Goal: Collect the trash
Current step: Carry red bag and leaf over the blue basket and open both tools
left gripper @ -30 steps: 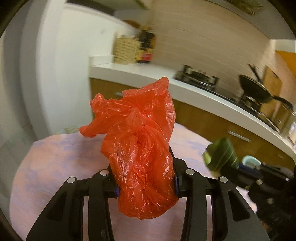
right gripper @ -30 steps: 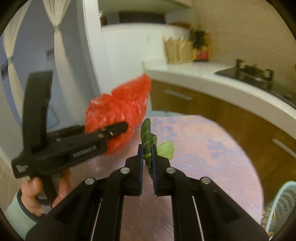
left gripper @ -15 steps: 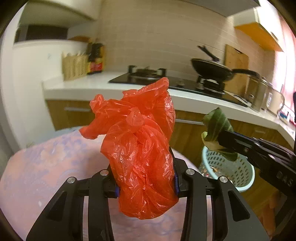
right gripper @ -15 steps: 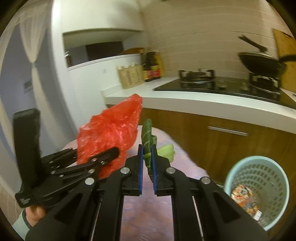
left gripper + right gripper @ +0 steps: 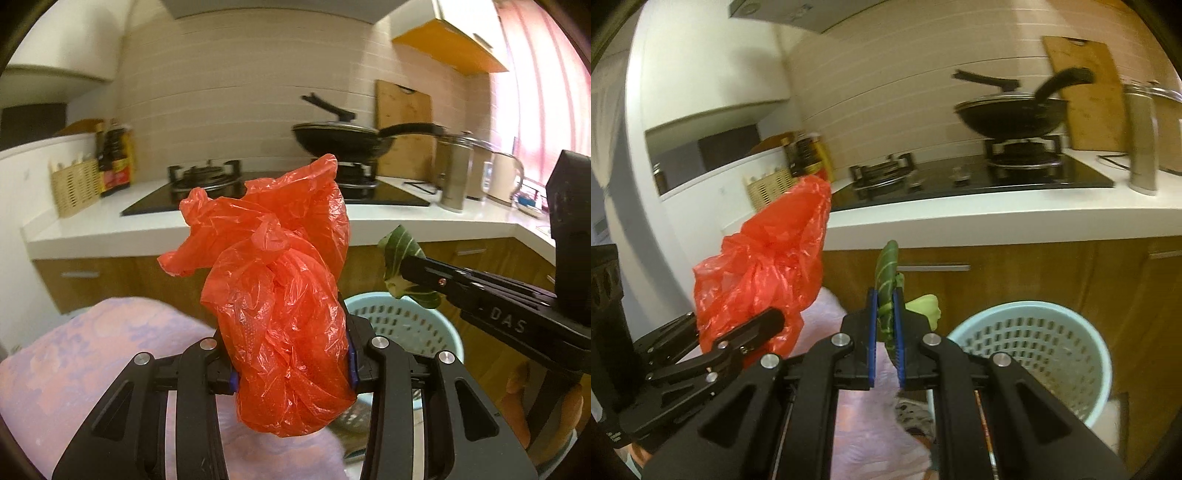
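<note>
- While both claws hung in the air near the kitchen cabinets, each carried one piece of trash, apparently so that both could go to the bin in a single trip.
- Left claw [image 5: 291,373]: pressed in on a crumpled red plastic bag [image 5: 273,291], gripped around its lower bulk; the loose upper folds stood up above the fingers [image 5: 207,369] and hid much of what lay ahead.
- Right claw [image 5: 886,332]: pinched nearly together on a green leaf [image 5: 888,284], held edge-on between the blue pads [image 5: 872,332], with its pale stalk end poking out to the right.
- Pale blue perforated basket [image 5: 1034,350]: stood on the floor below the wooden cabinet fronts [image 5: 1034,277], just ahead of and under the right claw; some scraps showed inside, blurred.
- From the left wrist view the basket rim [image 5: 406,306] showed just behind the bag, with the leaf [image 5: 400,254] hanging above it.
- Pink patterned surface [image 5: 92,350]: lay below and to the left of both claws; neither item touched it.
- Judgement: carry step nearly done; the leaf looked placed for release first, the bag second.
- Risk: the light bag may cling to the pads or drift past the rim; the leaf may stick to a pad.
</note>
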Available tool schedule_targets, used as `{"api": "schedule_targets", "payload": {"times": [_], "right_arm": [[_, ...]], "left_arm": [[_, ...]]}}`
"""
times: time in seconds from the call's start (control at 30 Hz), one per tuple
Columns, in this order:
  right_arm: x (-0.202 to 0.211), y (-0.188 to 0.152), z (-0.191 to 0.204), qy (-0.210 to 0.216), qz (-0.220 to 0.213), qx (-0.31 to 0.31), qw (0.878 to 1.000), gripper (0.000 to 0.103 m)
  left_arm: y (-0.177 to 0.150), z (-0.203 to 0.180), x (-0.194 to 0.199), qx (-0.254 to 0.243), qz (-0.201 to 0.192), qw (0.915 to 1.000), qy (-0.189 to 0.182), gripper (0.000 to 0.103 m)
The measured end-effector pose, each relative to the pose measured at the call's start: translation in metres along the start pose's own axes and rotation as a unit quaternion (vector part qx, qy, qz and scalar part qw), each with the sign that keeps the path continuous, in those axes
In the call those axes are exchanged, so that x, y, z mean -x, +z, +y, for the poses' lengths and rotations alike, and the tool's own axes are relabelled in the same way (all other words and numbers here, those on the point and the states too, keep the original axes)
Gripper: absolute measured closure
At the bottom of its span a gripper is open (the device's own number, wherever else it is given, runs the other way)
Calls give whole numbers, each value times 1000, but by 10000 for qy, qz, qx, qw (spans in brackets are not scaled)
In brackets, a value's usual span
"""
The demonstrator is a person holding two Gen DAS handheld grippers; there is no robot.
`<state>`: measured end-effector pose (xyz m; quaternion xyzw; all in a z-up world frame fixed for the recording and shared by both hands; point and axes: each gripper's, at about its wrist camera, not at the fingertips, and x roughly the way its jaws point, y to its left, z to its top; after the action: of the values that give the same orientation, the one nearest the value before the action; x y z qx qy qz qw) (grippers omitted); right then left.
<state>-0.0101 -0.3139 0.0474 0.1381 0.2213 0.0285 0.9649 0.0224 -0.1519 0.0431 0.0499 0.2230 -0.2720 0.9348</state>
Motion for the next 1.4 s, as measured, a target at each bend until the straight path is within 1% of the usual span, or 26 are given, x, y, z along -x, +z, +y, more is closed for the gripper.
{"api": "schedule_targets", "payload": {"times": [0.17,0.33,0.37,0.47,0.5,0.57,0.6,0.7,0.8,0.93,0.97,1.03,1.07,1.13,1.23,1.37,1.4], "right_arm": [[6,1,-33,-343,-78,-195,9992,97],[2,0,-63,-601,-13,-445,9972,97],[0,-1,-71,-641,46,-566,9963,97],[-10,-5,-99,-482,281,-1146,9918,97],[-12,-7,-106,-512,322,-1230,9906,97],[-19,-12,-117,-724,421,-1294,9880,97],[-21,-14,-121,-760,464,-1323,9872,97],[-33,-24,-134,-897,659,-1429,9835,97],[-38,-28,-145,-972,731,-1490,9813,97],[-38,-30,-154,-1033,785,-1624,9782,96],[-39,-30,-155,-1034,809,-1638,9777,96],[-41,-31,-158,-1094,839,-1639,9768,96],[-41,-31,-159,-1130,853,-1640,9763,96],[-40,-31,-160,-1128,869,-1669,9756,96],[-36,-30,-162,-1167,844,-1721,9745,96],[-28,-28,-156,-1180,777,-1679,9756,95],[-27,-27,-155,-1176,771,-1666,9759,93]], "left_arm": [[4,-24,-18,-154,55,9996,-216,65],[6,-44,-44,-234,202,9985,-441,65],[7,-48,-52,-244,259,9981,-507,65],[7,-57,-74,-261,461,9961,-701,65],[7,-60,-80,-265,527,9955,-747,65],[6,-63,-94,-250,667,9941,-819,65],[5,-64,-99,-237,727,9934,-859,64],[-1,-66,-122,-135,1073,9879,-1111,64],[-7,-72,-144,-158,1351,9836,-1185,64],[-10,-77,-155,-157,1442,9813,-1265,63],[-10,-79,-157,-162,1465,9805,-1299,61],[-12,-81,-160,-178,1505,9799,-1301,53],[-13,-82,-161,-184,1536,9793,-1307,45],[-14,-83,-162,-203,1559,9784,-1341,43],[-18,-83,-164,-189,1680,9764,-1342,34],[-19,-74,-155,-92,1635,9775,-1332,34],[-17,-69,-151,-31,1594,9784,-1318,34]]}}
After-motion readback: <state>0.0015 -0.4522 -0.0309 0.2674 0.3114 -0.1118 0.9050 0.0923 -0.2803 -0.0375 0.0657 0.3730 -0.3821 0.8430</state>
